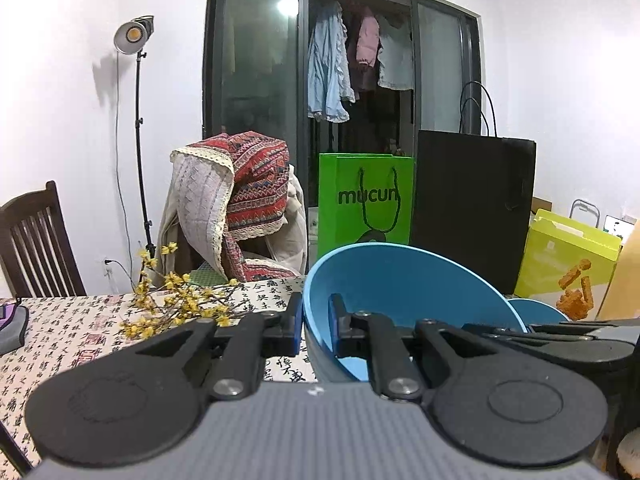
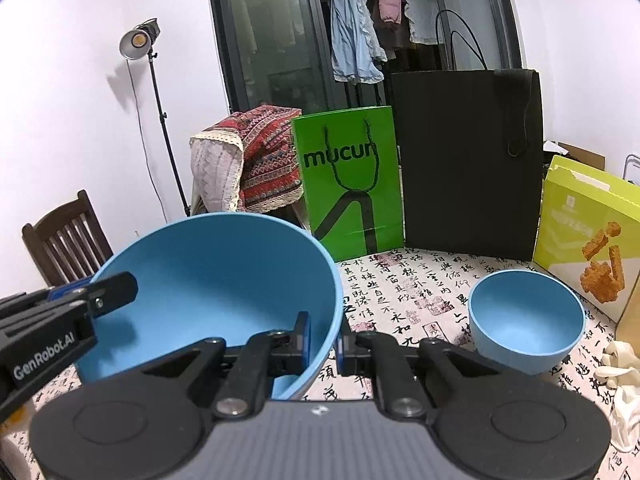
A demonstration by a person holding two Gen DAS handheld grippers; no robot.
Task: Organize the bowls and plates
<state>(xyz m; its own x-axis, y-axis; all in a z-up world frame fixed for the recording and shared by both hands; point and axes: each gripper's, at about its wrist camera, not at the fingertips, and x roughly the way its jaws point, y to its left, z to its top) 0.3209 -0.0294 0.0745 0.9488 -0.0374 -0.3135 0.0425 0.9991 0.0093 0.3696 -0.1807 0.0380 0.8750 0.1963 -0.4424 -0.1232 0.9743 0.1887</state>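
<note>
A large blue bowl [image 1: 400, 288] [image 2: 216, 280] is held between both grippers over the calligraphy-print tablecloth [image 2: 420, 292]. My left gripper [image 1: 316, 320] is shut on the bowl's left rim, one pad inside the wall and one outside. On the opposite rim my right gripper [image 2: 323, 340] is shut the same way. Each view also catches the other tool: the right gripper [image 1: 560, 332] at the frame's right edge, the left gripper [image 2: 100, 296] at the left. A small blue bowl [image 2: 524, 320] [image 1: 536, 312] stands upright on the table to the right.
A green paper bag [image 2: 348, 176], a tall black bag [image 2: 468, 160] and a yellow-green snack box [image 2: 588, 232] line the table's far side. Yellow flower sprigs [image 1: 176, 300] lie at left. A cloth-draped chair [image 1: 240, 200] stands behind; crumpled white material [image 2: 624, 380] lies at right.
</note>
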